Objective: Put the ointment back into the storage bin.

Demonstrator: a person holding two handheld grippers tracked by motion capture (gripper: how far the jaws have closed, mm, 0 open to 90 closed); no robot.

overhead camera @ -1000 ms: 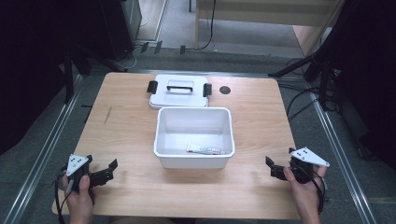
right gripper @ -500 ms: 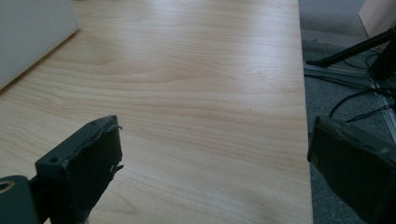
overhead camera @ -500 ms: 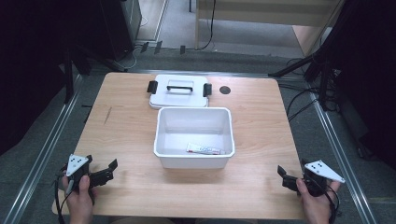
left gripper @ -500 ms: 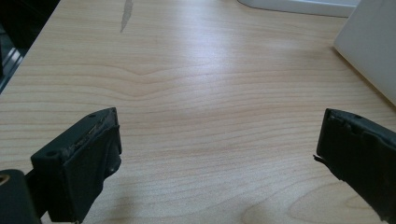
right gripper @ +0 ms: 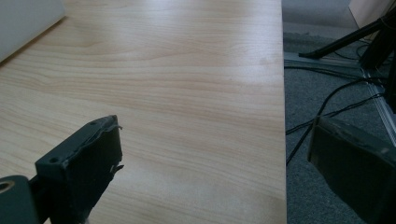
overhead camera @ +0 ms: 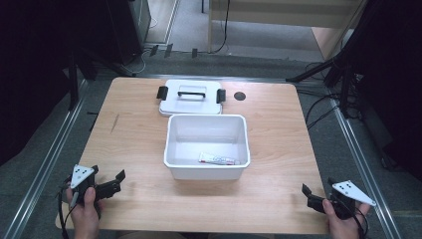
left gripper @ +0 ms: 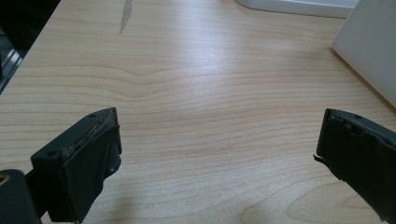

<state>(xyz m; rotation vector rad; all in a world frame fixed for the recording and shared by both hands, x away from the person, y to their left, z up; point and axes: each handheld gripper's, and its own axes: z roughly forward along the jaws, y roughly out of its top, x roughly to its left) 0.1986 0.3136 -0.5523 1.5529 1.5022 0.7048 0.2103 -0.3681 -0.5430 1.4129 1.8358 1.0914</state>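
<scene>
High view: white open bin (overhead camera: 171,144) at bench (overhead camera: 278,129) centre, holding a small tube (overhead camera: 219,159) flat against its near wall; lid (overhead camera: 191,97) just behind. Left claw (overhead camera: 113,183) and right claw (overhead camera: 307,195) at near corners, well apart from bin.

Left gripper view: jaws spread, empty.

Right gripper view: jaws spread, empty.

Tube judged light, soft, slippery; best pinched mid-body.

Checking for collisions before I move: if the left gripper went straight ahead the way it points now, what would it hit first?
Most likely the white bin. The left gripper, jaws open, faces bare wooden table, with the bin's side wall ahead to its right. Depth is unclear, so it might just graze it.
</scene>
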